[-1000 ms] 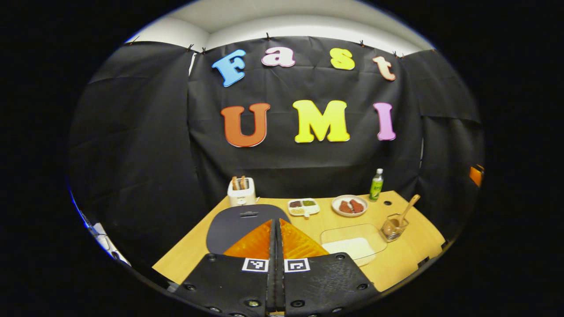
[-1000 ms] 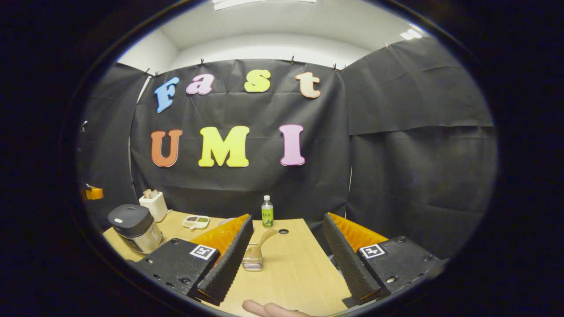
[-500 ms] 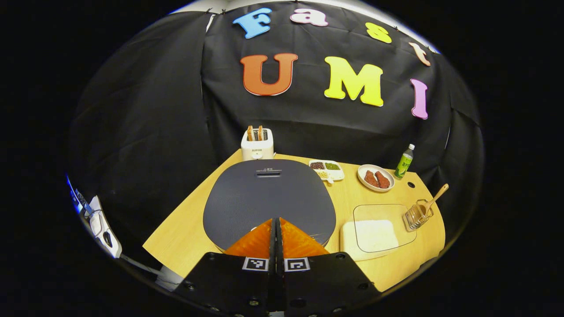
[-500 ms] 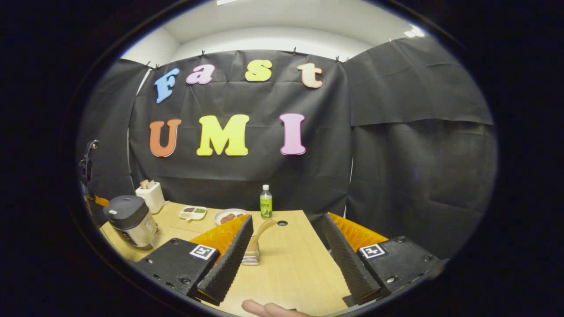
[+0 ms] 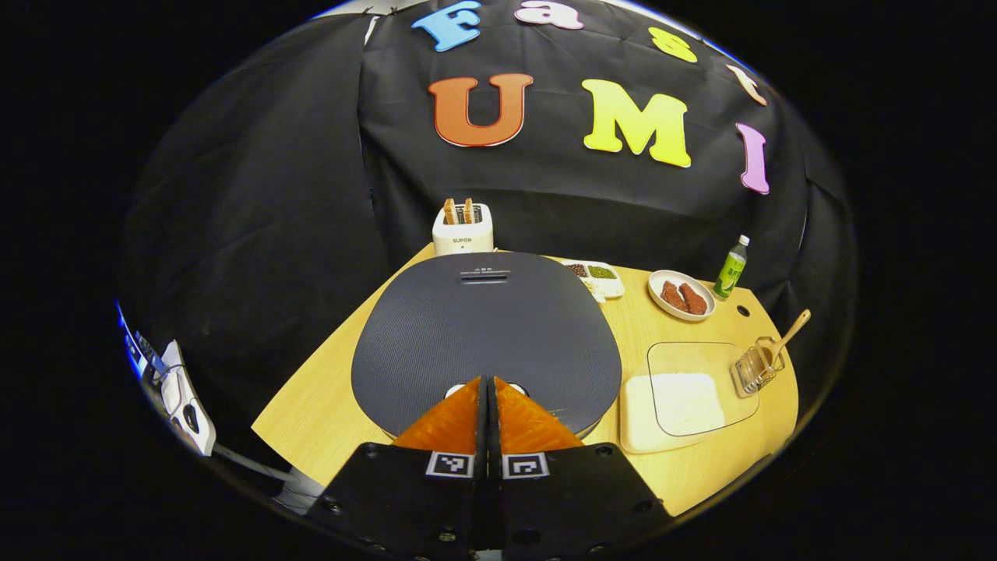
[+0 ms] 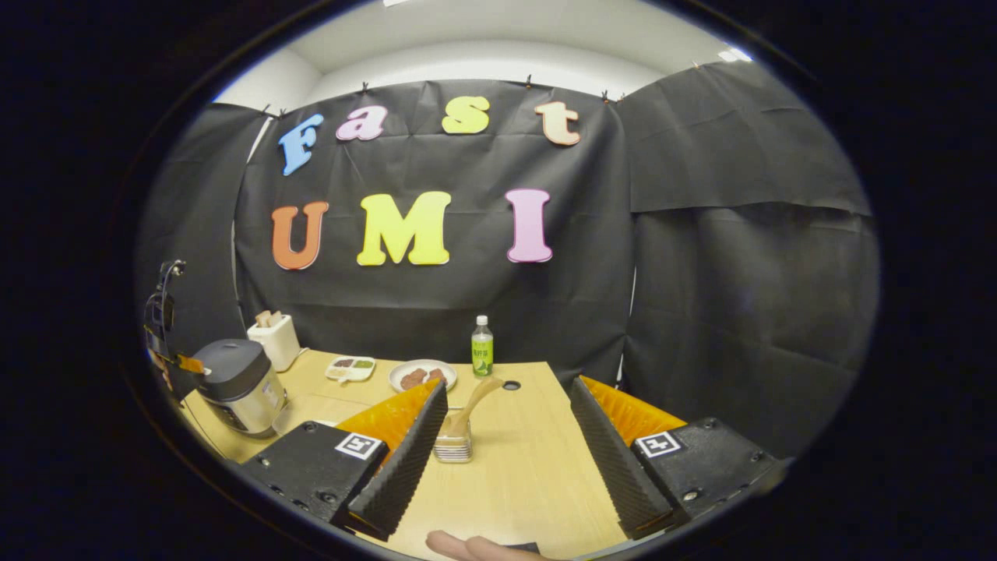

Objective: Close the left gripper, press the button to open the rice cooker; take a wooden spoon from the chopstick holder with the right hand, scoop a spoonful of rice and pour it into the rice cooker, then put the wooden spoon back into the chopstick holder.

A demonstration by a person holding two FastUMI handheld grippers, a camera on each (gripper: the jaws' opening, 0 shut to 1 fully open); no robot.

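A white toaster (image 5: 463,230) at the desk's far edge carried the brand name "SUPOR" on its front. Small print on the rice cooker (image 5: 484,335) lid and the green bottle (image 5: 731,269) label was too fine to read.

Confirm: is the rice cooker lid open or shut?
Shut. The rice cooker lid lies flat, with the closed left gripper at its front edge.
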